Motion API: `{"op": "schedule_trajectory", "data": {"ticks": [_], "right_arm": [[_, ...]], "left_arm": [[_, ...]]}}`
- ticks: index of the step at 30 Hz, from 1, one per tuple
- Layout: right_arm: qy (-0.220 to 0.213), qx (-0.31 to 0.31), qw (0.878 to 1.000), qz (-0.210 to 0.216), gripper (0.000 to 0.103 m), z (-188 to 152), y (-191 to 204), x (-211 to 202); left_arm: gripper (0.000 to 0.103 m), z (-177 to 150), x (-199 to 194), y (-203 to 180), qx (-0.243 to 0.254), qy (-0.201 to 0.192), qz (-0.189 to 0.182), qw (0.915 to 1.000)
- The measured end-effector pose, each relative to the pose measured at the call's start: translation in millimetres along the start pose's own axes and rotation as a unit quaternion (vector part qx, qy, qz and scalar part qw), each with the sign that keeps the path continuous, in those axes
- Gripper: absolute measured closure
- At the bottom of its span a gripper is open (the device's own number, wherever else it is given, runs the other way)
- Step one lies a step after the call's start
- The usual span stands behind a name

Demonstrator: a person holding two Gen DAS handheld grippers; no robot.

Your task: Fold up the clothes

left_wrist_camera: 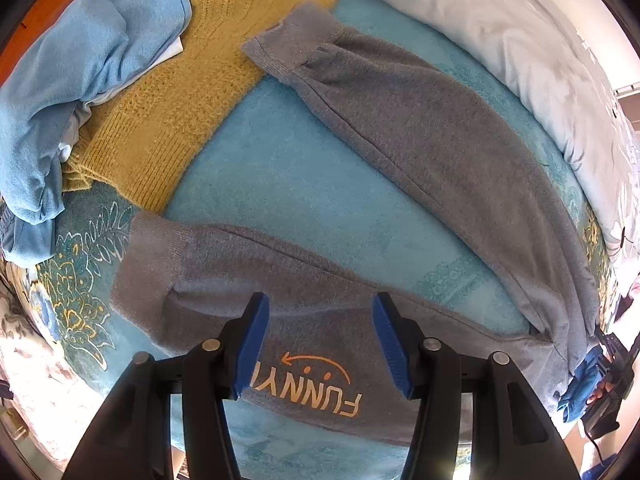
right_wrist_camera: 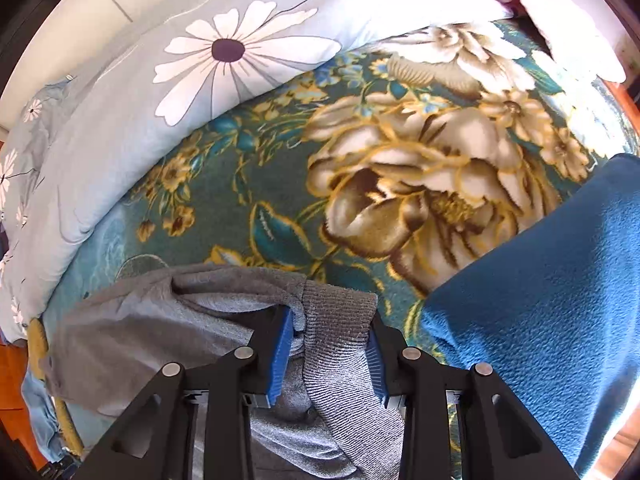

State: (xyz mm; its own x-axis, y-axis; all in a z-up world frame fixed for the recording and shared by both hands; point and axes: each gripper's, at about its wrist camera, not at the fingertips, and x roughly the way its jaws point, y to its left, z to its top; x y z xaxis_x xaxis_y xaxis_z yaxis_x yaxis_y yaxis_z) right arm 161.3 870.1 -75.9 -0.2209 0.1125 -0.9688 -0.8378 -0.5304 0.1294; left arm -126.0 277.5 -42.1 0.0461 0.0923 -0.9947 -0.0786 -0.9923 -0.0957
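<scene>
A: Start at the left tongs [left_wrist_camera: 318, 344]. What are they doing?

B: Pointing straight down, blue pads apart, nothing between them. They hang released over the near leg of the grey sweatpants [left_wrist_camera: 400, 128], just above the orange FUNNY print [left_wrist_camera: 312, 384].

A: And the right tongs [right_wrist_camera: 330, 344]?

B: They sit at the other end of the same garment. The ribbed waistband [right_wrist_camera: 340, 320] is bunched between the pads, and I read that as clenched on it, though the far pad is half hidden by the cloth.

A: How do the trousers lie?

B: Spread on the bed's teal floral blanket [left_wrist_camera: 304, 184] in an open V. Both legs run away from the waist, which is at the lower right of the left view, toward the ribbed cuffs on the left. The near cuff [left_wrist_camera: 152, 256] lies left of the left tongs; the far cuff [left_wrist_camera: 288, 40] is well apart, touching the yellow knit sweater [left_wrist_camera: 192, 92].

A: So which hand takes what?

B: My judgement: the left is nearer the legs, the right has the waist. Laying one leg over the other is a sweep across the bare blanket between them.

A: Room to move?

B: Open in the middle. A blue garment [left_wrist_camera: 80, 64] and the yellow knit crowd the cuff side, a pale daisy-print quilt [right_wrist_camera: 180, 92] edges the far side, and a blue fleece [right_wrist_camera: 552, 320] lies just beside the right tongs.
</scene>
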Motion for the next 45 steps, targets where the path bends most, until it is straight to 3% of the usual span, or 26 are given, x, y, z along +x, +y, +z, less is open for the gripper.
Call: {"op": "schedule_trajectory", "data": {"ticks": [4,10,13,16,21,24,32,34,36,37,38,39,41,45], "right_arm": [[0.006,-0.011,1.000,-0.014,0.062,2.5,8.1,2.6],[-0.028,0.007,1.000,-0.001,0.052,-12.9,3.6,-34.7],[-0.060,0.030,0.998,0.010,0.045,-44.8,-1.7,-71.5],[-0.066,0.061,0.996,0.008,0.039,-95.8,-16.9,-96.5],[0.000,0.163,0.986,-0.019,0.039,-188.9,-68.8,-89.2],[0.026,0.218,0.975,-0.019,0.039,-225.7,-92.9,-76.2],[0.029,0.283,0.957,0.050,0.039,-233.7,-99.7,-46.2],[0.032,0.284,0.957,0.057,0.043,-229.0,-96.1,-41.3],[0.032,0.276,0.959,0.062,0.063,-224.1,-91.0,-39.6],[0.033,0.270,0.960,0.059,0.066,-221.9,-88.5,-39.8],[0.036,0.264,0.962,0.054,0.077,-219.8,-85.9,-40.1],[0.037,0.259,0.964,0.050,0.086,-218.4,-84.1,-41.2],[0.036,0.255,0.965,0.055,0.093,-216.7,-82.5,-45.5],[0.022,0.255,0.963,0.082,0.095,-212.0,-79.7,-63.7]], "left_arm": [[0.047,-2.7,0.7,11.3,-0.015,0.000,0.004,0.9999],[0.047,-13.4,3.7,41.4,-0.042,0.002,0.017,0.9990],[0.047,-22.8,10.3,63.7,-0.066,0.004,0.039,0.9970],[0.047,-35.8,22.2,91.3,-0.107,0.015,0.052,0.9928],[0.047,-59.2,50.3,133.4,-0.180,0.043,0.037,0.9820],[0.047,-66.0,66.2,147.9,-0.200,0.057,0.029,0.9776],[0.047,-59.2,77.8,148.6,-0.194,0.052,0.005,0.9796],[0.047,-58.1,74.9,149.1,-0.203,0.042,-0.015,0.9783],[0.048,-56.8,71.5,149.4,-0.212,0.032,-0.035,0.9762],[0.055,-56.0,70.0,149.3,-0.216,0.027,-0.045,0.9750],[0.068,-54.7,68.9,148.7,-0.218,0.025,-0.050,0.9743],[0.074,-53.4,67.6,148.0,-0.219,0.023,-0.050,0.9741],[0.094,-51.4,63.0,146.5,-0.217,0.014,-0.052,0.9748],[0.096,-49.7,43.5,148.0,-0.237,-0.010,-0.096,0.9667]]}}
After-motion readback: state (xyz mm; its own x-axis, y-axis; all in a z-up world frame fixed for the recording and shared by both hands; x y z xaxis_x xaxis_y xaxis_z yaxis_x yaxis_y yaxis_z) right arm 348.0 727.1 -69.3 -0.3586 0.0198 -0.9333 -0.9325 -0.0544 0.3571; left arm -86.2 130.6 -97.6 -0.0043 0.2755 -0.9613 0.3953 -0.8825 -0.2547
